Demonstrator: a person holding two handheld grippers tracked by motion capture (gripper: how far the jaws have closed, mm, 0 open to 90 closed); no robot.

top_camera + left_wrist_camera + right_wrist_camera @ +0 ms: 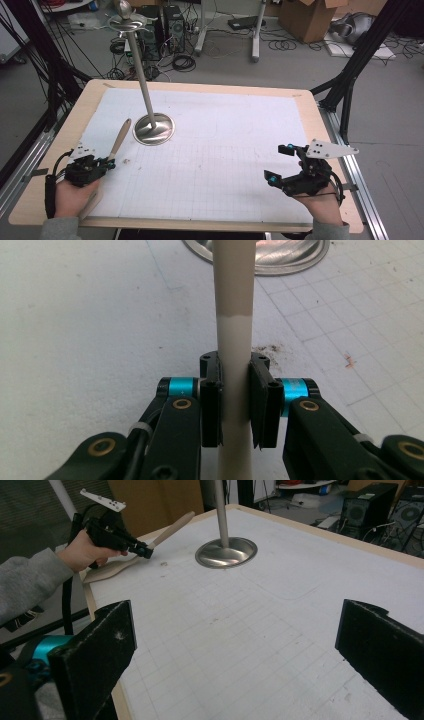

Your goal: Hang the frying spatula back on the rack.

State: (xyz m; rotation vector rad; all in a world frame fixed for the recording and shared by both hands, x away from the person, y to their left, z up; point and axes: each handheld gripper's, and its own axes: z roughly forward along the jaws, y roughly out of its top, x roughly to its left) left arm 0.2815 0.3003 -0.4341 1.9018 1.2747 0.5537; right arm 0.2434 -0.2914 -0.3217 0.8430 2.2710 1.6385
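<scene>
A wooden spatula lies at the left of the table, its handle aimed toward the metal stand. My left gripper is shut on that handle, both pads pressed against its sides. The spatula's broad end lies under the left hand. The right gripper view shows the left gripper holding the handle low over the mat. My right gripper hovers at the right front of the table, open, with nothing between its wide-set pads.
A metal stand with a round dished base and a tall rod rises from the white grid mat at back left. The wooden table edge runs along the front. Black frame poles, computers and boxes stand beyond the table.
</scene>
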